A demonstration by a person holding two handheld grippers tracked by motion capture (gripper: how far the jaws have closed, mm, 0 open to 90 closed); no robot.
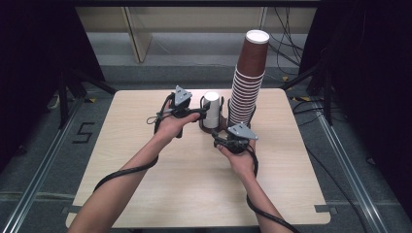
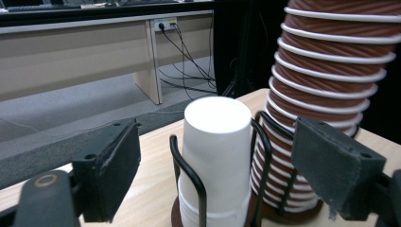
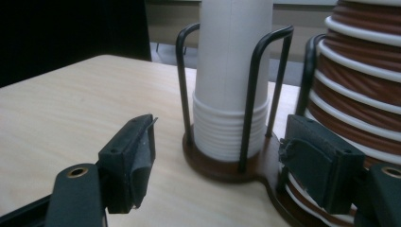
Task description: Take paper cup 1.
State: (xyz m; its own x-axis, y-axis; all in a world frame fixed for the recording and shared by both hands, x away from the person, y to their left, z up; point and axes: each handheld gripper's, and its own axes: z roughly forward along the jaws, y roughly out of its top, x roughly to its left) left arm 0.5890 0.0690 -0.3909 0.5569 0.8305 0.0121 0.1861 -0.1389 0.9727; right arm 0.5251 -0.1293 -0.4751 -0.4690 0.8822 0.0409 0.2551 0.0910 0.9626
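Observation:
A short stack of white paper cups (image 1: 211, 109) (image 2: 217, 142) (image 3: 231, 90) stands upside down in a black wire holder (image 2: 191, 175) on a brown wooden base (image 3: 215, 169). A tall, leaning stack of brown ribbed cups (image 1: 247, 82) (image 2: 326, 80) (image 3: 359, 90) fills the holder's other bay. My left gripper (image 1: 200, 112) (image 2: 215, 156) is level at the white stack's left, with its jaws spread wider than the top cup and no pad touching it. My right gripper (image 1: 222, 133) (image 3: 217, 142) sits low in front of the base, open, with nothing between its jaws.
The holder stands at the far middle of a light wooden table (image 1: 160, 165). Cables (image 1: 286, 43) and a pale desk lie beyond the far edge. Dark stands flank the table on both sides.

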